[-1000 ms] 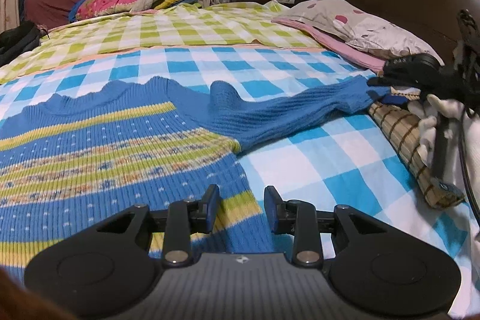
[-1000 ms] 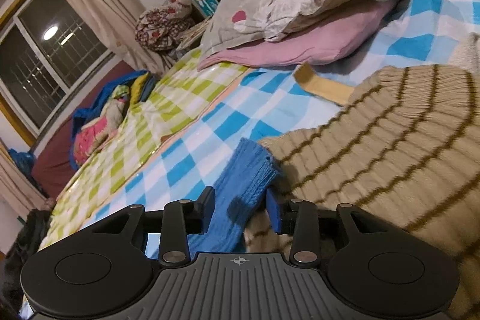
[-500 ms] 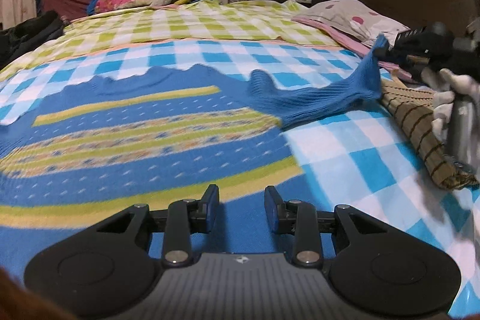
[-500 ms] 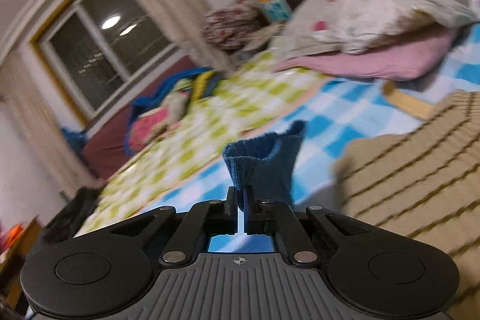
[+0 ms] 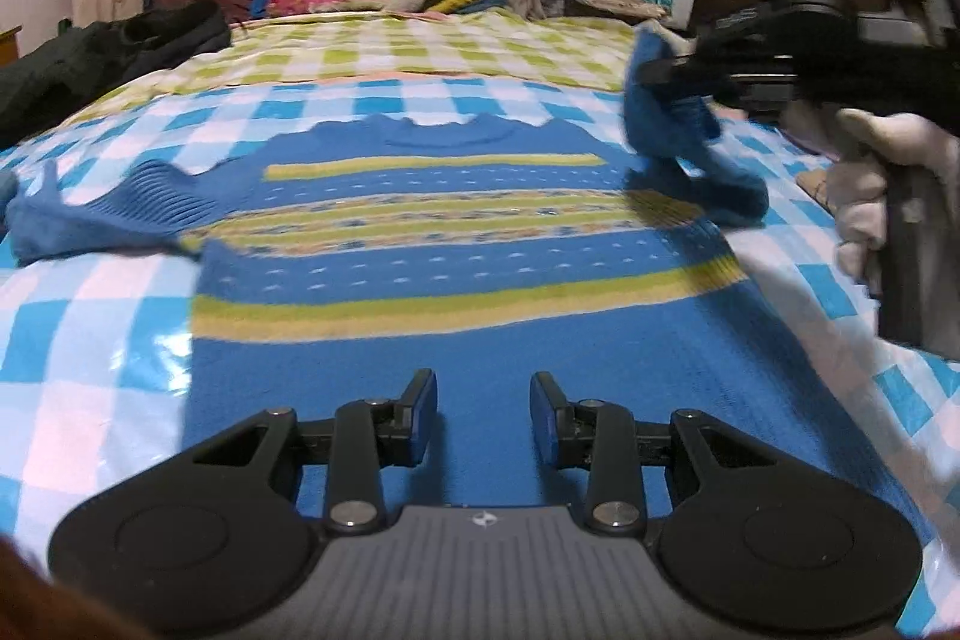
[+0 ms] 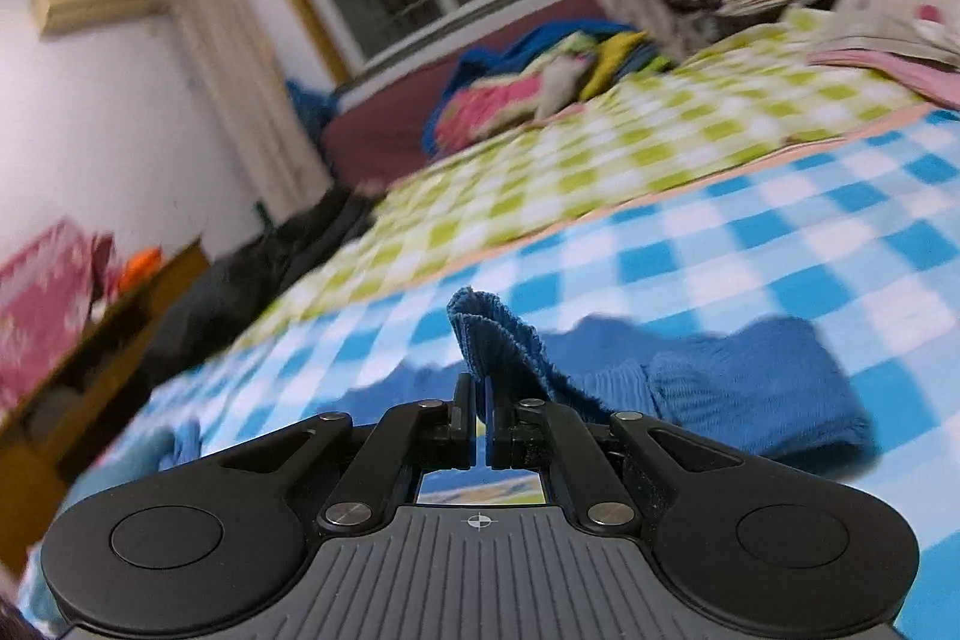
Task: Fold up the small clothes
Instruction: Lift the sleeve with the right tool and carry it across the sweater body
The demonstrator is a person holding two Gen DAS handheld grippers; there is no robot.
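Right gripper (image 6: pixel 478 403), at the lower centre of its own view, has its jaws pressed together on the cuff of the blue sweater's sleeve (image 6: pixel 492 334), lifted clear of the checked bedsheet (image 6: pixel 750 244). The sweater (image 5: pixel 456 244) lies flat across the middle of the left view, its other sleeve (image 5: pixel 108 214) sprawled at the left edge. Left gripper (image 5: pixel 483 409) hovers with jaws spread and empty over the hem. Only a thin edge of cuff is pinched, so it may slip free; with the hem unpinned, the pull could drag the body askew.
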